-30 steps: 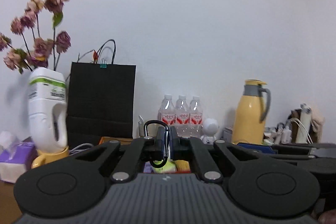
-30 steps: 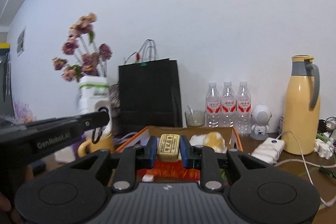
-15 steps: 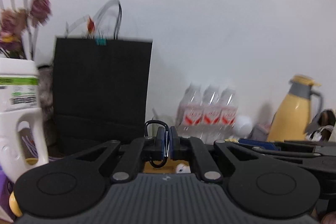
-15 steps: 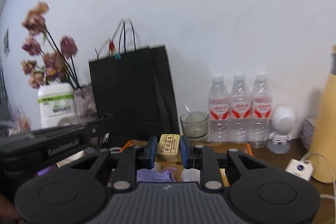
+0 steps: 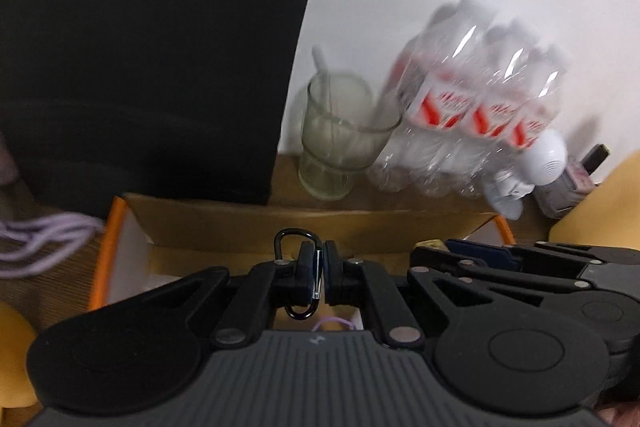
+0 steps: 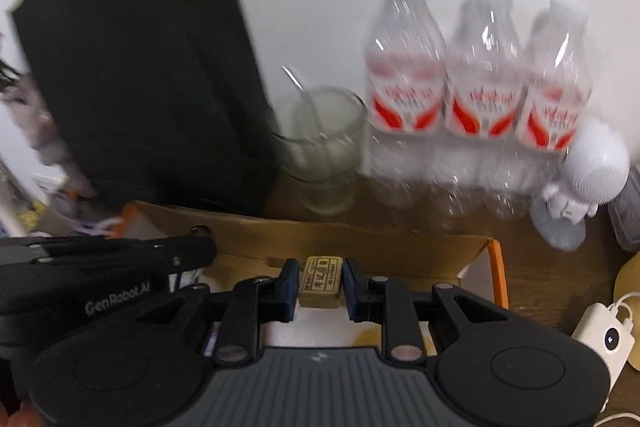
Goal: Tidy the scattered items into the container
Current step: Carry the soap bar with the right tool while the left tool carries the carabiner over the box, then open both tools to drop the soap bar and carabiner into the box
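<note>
Both grippers pitch downward over the open cardboard box (image 5: 304, 223), side by side; the right unit shows at the right of the left wrist view, the left unit at the left of the right wrist view.

Left gripper (image 5: 319, 277): pads pressed together on a black carabiner (image 5: 297, 239). Its loop stands up past the left finger; the lower curve hangs beneath the pads, and the silver gate sits in the seam between them.

Right gripper (image 6: 320, 283): pads clamped on the two sides of a small tan block (image 6: 321, 281) with dark printed characters on its top face. The block sits level between the blue pad faces.

Both held items are above the box interior, just inside its far wall. Box: brown flap at the back, orange trim on the side edges (image 6: 500, 275), pale floor. A purple loop shows inside, below the left pads.

Clearance: a black paper bag (image 5: 152, 47) rises directly behind the box's back left. A glass cup (image 6: 324, 147) with a spoon stands beside it, then three water bottles (image 6: 480, 87) and a small white robot figure (image 6: 588, 179), all behind the far wall. Background is motion-blurred.
</note>
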`<state>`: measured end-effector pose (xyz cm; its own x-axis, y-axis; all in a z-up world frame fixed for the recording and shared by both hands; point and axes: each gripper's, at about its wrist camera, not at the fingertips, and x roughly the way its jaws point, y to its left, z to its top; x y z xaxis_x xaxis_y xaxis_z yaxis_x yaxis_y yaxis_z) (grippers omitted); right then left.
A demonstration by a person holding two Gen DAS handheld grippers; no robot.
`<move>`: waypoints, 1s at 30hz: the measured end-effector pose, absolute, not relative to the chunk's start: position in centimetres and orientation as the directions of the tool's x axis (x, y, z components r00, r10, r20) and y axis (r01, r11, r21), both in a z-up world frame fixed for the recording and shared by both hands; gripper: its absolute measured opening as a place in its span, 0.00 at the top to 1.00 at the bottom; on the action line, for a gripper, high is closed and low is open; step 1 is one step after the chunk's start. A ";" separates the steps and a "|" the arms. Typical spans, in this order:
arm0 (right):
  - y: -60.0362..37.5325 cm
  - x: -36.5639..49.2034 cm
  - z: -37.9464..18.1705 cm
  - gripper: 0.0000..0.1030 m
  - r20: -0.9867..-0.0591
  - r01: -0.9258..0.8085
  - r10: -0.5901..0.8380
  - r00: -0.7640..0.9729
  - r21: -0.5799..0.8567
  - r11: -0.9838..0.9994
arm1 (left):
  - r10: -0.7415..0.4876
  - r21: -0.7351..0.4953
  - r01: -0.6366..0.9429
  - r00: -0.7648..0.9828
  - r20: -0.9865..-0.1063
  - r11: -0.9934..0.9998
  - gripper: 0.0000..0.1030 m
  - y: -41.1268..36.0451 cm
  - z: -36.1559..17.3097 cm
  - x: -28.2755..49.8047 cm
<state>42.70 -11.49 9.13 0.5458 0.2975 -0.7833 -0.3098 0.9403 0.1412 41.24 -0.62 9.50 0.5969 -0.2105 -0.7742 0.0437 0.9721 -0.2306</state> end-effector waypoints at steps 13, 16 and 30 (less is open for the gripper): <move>-14.1 46.5 3.1 0.72 -0.923 -0.190 0.184 0.338 0.124 0.974 | -0.156 -0.164 0.025 0.471 -0.868 0.986 0.90 -1.5 4.9 44.2; -13.6 45.9 4.2 0.62 -0.926 -0.205 0.139 0.352 0.069 0.976 | -0.172 -0.172 0.041 0.437 -0.883 0.984 0.67 -1.9 6.1 44.2; -15.2 39.7 16.2 0.32 -0.844 -0.210 0.168 0.509 0.068 0.975 | -0.045 -0.048 0.009 0.563 -0.825 0.999 0.06 -1.9 17.4 37.7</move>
